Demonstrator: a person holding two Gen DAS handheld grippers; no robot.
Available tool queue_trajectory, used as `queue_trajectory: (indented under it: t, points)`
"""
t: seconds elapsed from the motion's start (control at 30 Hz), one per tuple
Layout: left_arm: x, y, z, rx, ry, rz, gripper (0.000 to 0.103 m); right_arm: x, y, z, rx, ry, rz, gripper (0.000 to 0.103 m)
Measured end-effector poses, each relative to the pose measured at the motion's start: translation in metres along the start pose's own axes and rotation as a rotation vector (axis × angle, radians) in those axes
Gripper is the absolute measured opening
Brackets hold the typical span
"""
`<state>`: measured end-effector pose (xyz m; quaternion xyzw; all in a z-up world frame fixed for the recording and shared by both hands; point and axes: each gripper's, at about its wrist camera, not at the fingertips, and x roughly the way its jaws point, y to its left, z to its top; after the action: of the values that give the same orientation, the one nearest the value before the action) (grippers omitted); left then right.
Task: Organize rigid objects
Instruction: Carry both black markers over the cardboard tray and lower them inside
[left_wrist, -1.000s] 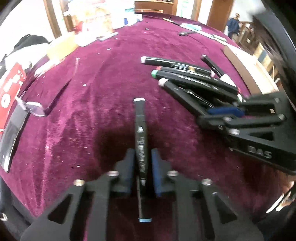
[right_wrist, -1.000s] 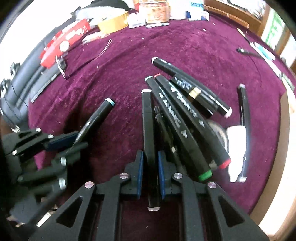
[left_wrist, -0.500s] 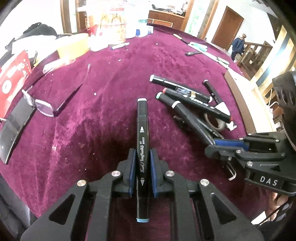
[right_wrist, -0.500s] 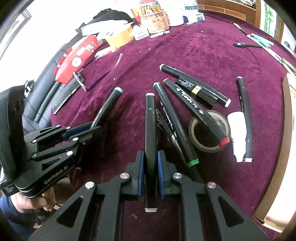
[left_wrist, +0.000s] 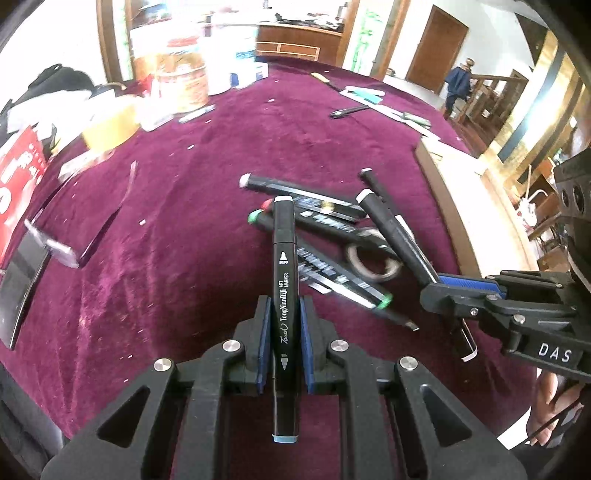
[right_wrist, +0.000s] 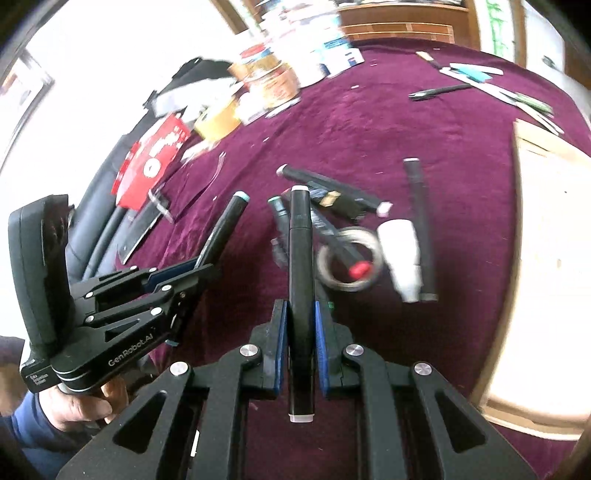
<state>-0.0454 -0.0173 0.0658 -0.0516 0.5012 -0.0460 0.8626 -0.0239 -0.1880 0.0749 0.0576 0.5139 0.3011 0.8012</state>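
Currently each gripper has a marker clamped. Left gripper (left_wrist: 283, 325) grasps a black art marker with a pale blue end cap (left_wrist: 284, 291) mid-barrel between its blue pads, marker lying along the fingers, white-grey cap forward, printed "Touch TongNianBiJi ART MARKER". Right gripper (right_wrist: 300, 332) is clenched on a second black marker with white end caps (right_wrist: 301, 258), same orientation, barrel running forward between the pads. Both markers are lifted off the cloth, above the pile.

Below and ahead: loose pile of black markers (left_wrist: 332, 221) on the maroon velvet tablecloth (left_wrist: 184, 221), crossing one another; one has a green cap (left_wrist: 384, 303), one a red cap (right_wrist: 360, 269). Red-capped marker lies across a roll of clear tape (right_wrist: 349, 260). Just beside the tape, a white plastic cap-like piece (right_wrist: 400, 254), probably a glue bottle, blurred. A lone black marker (right_wrist: 419, 221) lies just right of that, apart from the pile.

Further out: another pen (left_wrist: 349, 110) near the far edge, wooden board (right_wrist: 546, 221) at the right, red printed packet (right_wrist: 151, 162) and yellow tape roll (left_wrist: 107, 122) at the left, cans and cartons at the back. A hand (right_wrist: 81, 406) in a blue sleeve holds the left gripper's handle.
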Motion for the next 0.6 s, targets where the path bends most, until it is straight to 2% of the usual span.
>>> queue_trajectory:
  t: [0.3, 0.6]
  points:
    - [-0.003, -0.078, 0.031, 0.128, -0.011, -0.086, 0.012, -0.055, -0.058, -0.008, 0.129, -0.110, -0.037, 0.013]
    - [0.016, -0.169, 0.045, 0.253, 0.032, -0.193, 0.012, -0.095, -0.132, -0.024, 0.309, -0.181, -0.140, 0.013]
